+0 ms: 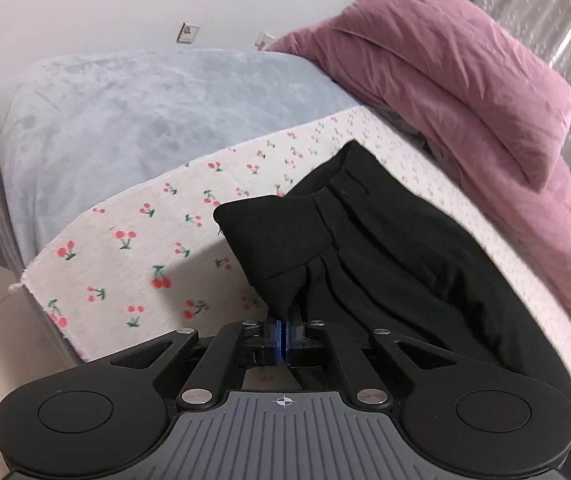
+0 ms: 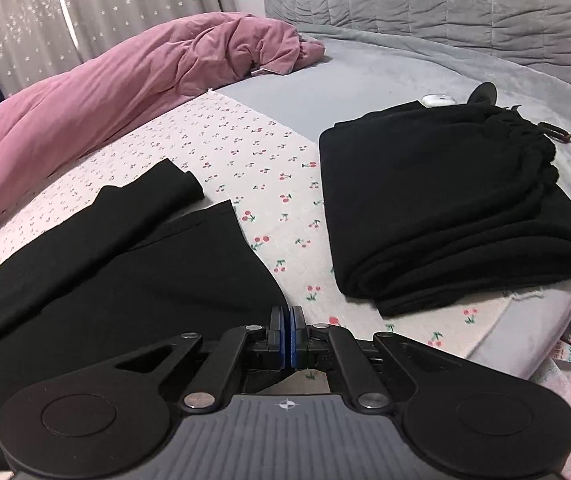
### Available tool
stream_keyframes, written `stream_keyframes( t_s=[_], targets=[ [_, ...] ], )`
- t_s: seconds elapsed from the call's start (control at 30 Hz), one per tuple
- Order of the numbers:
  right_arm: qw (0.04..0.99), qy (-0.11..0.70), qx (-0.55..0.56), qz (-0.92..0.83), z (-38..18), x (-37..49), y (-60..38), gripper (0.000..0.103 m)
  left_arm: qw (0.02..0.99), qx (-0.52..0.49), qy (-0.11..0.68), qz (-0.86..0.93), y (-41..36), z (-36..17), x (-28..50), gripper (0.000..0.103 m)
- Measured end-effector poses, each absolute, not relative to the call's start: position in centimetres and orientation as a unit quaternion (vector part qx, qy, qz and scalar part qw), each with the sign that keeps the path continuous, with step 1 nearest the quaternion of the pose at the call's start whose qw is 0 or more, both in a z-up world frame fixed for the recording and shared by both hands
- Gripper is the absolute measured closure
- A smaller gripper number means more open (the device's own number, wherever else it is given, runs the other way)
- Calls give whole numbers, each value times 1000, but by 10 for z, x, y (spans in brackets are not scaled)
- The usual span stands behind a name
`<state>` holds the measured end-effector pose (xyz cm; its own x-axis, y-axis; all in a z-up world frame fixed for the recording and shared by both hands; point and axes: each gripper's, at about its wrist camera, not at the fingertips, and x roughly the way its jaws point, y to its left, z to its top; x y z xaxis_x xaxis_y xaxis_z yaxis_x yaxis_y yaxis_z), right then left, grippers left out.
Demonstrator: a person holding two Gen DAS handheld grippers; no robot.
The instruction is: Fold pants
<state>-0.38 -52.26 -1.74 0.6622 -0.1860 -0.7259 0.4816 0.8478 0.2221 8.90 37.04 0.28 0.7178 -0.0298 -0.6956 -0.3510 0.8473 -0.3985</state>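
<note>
Black pants [image 1: 389,248] lie on a white cherry-print cloth [image 1: 125,240] on the bed. My left gripper [image 1: 284,318] is shut on a corner of the pants at the waist end and holds it lifted. In the right wrist view the pants [image 2: 125,272] spread to the left, with both leg ends showing. My right gripper [image 2: 286,314] is shut at the pants' edge; fabric seems pinched between the blue pads [image 2: 296,332], but the grip is partly hidden.
A folded stack of black pants [image 2: 445,208] sits at the right on the cherry cloth [image 2: 269,160]. A pink quilt [image 2: 105,92] [image 1: 465,92] is bunched behind. A small white case [image 2: 439,99] lies beyond the stack. The bed's edge [image 2: 525,336] is at right.
</note>
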Motion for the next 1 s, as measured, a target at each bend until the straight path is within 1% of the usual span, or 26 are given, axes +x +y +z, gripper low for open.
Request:
stream_keyframes(
  t_s=[0.17,0.23,0.27,0.3,0.33,0.37,0.4,0.43,0.47,0.5,0.53,0.57,0.63,0.73,0.83,1.0],
  targets=[
    [884,379,194,-192,-31,-4,-523,101,886,-254,378,88,376,-7,84,99],
    [878,392,188,-200,-42,0,-525,101,880,-229,405,95,374,-17,91,97],
    [875,403,175,-206,-49,3,-525,100,880,-214,413,97,370,-22,93,94],
    [874,408,164,-208,-53,5,-524,97,884,-200,411,99,366,-22,93,94],
    [876,407,156,-208,-54,5,-523,97,888,-186,409,103,362,-19,91,90],
    [877,406,155,-206,-52,5,-522,90,891,-163,409,110,355,-14,89,82],
    [878,403,155,-204,-49,3,-522,77,893,-139,411,117,348,-11,88,77],
    [881,400,152,-200,-45,3,-521,69,895,-111,415,120,340,-6,86,66],
    [886,394,147,-194,-41,3,-520,59,900,-81,415,107,330,-1,83,58],
    [892,389,138,-184,-36,4,-518,57,909,-50,407,82,317,5,78,54],
    [896,386,129,-177,-32,6,-516,57,915,-29,398,64,307,10,74,45],
    [899,383,123,-170,-29,10,-514,56,921,-9,387,45,294,16,68,39],
    [906,377,119,-154,-25,21,-511,51,930,22,366,-9,265,24,59,34],
    [915,364,117,-125,-27,40,-509,41,931,60,342,-112,214,25,49,33],
    [917,361,132,-107,-35,63,-515,41,914,94,334,-211,161,14,43,33],
    [907,364,177,-116,-51,97,-539,41,880,116,327,-325,92,-15,37,33]
  ],
)
